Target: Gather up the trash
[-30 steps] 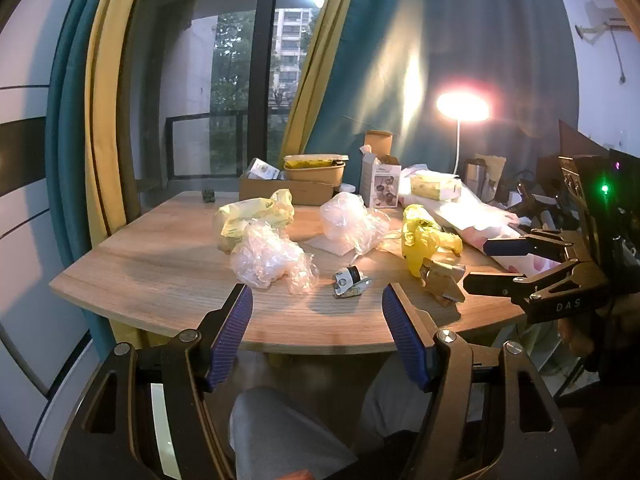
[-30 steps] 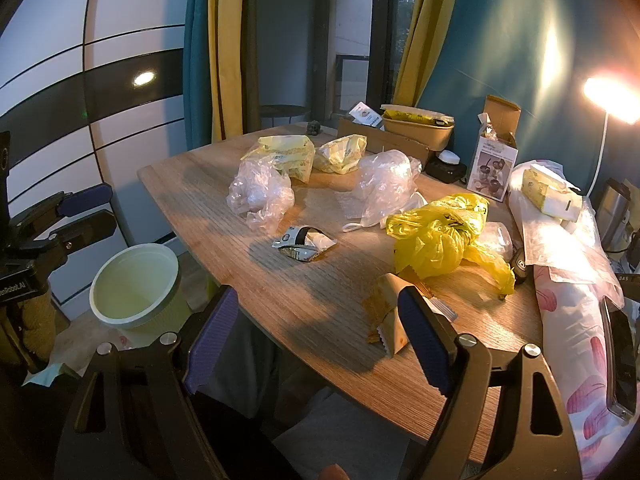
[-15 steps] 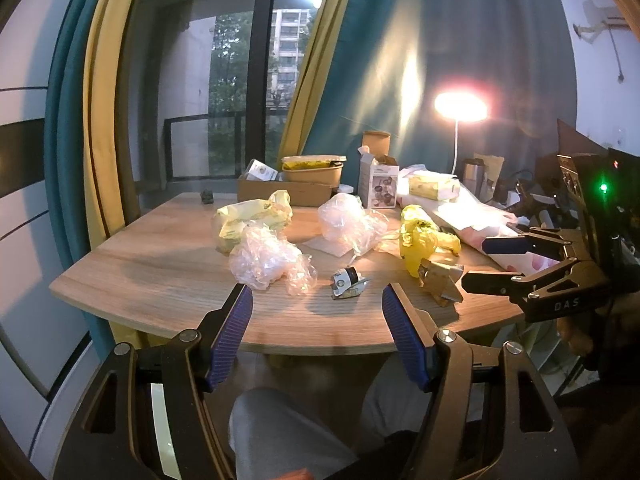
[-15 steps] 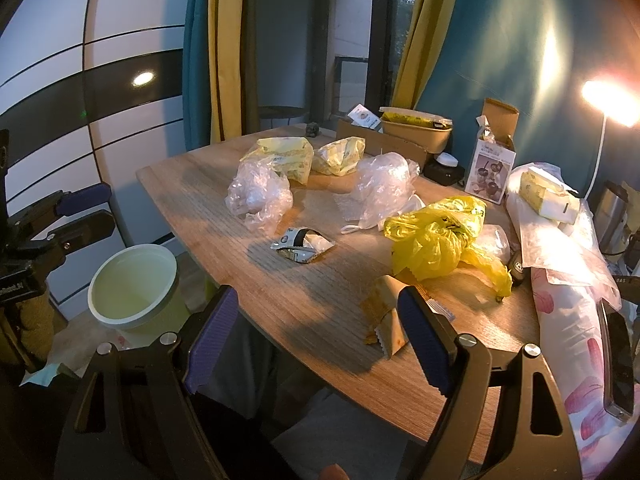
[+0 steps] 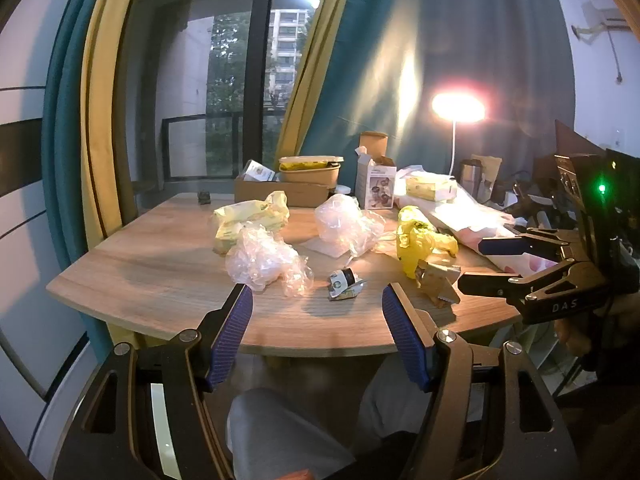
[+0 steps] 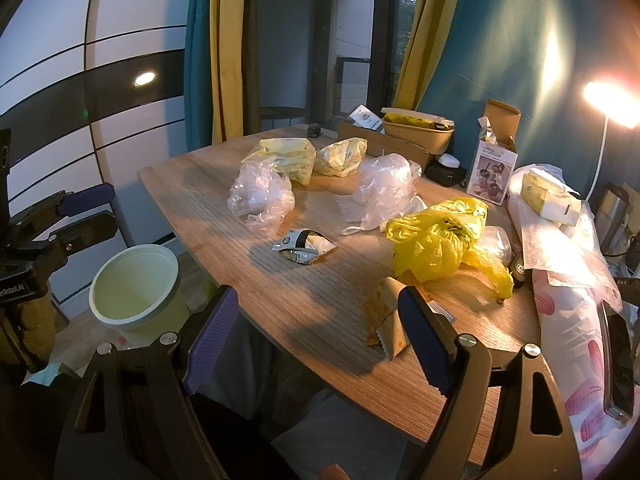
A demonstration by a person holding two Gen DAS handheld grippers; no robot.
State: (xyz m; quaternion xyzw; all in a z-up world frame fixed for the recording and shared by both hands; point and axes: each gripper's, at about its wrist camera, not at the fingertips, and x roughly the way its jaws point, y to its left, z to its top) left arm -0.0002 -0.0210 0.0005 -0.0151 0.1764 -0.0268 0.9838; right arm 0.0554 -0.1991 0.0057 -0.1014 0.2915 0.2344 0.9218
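Left wrist view: the left gripper [image 5: 316,320] hangs off the near edge of the tabletop [image 5: 132,264], fingers spread wide, nothing held. Ahead lie the trash pieces: a crumpled clear plastic bag [image 5: 264,260], a small foil wrapper [image 5: 344,282], a yellow bag [image 5: 416,240] and a torn brown paper scrap [image 5: 436,282]. All look feather-light and soft; pinch a bunched fold, not a flat face. The right gripper [image 5: 496,264] sits off to the side.

Right wrist view: the right gripper [image 6: 316,332] is wide open too, empty, with the paper scrap [image 6: 382,312] just ahead of its right finger. A pale bin [image 6: 134,284] waits on the floor, left of the tabletop. A cardboard box [image 6: 494,164] and takeaway tub [image 6: 418,132] crowd the far side, well apart from the near pieces.
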